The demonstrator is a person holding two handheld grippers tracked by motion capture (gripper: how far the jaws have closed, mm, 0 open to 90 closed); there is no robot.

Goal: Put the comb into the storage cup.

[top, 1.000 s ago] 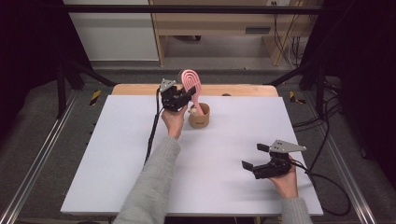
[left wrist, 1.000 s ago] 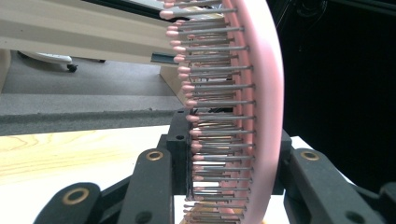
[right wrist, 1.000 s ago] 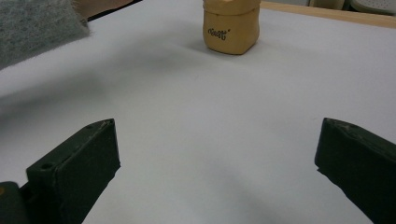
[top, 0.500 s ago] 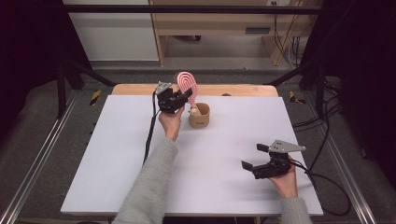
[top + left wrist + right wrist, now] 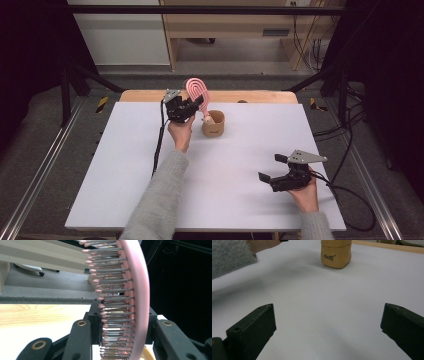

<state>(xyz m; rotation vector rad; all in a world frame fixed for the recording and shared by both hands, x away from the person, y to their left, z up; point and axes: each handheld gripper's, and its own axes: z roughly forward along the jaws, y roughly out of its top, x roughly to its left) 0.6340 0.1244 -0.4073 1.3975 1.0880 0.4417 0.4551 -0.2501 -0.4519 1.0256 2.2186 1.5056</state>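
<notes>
While one pink hairbrush stands gripped, one tan cup waits alone.

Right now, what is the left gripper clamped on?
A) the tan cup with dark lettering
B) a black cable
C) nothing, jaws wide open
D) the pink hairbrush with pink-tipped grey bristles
D: the left gripper is shut on the pink hairbrush with pink-tipped grey bristles, its head rising above the tan cup in the high view; the brush sits between the black jaws in the left gripper view.
</notes>
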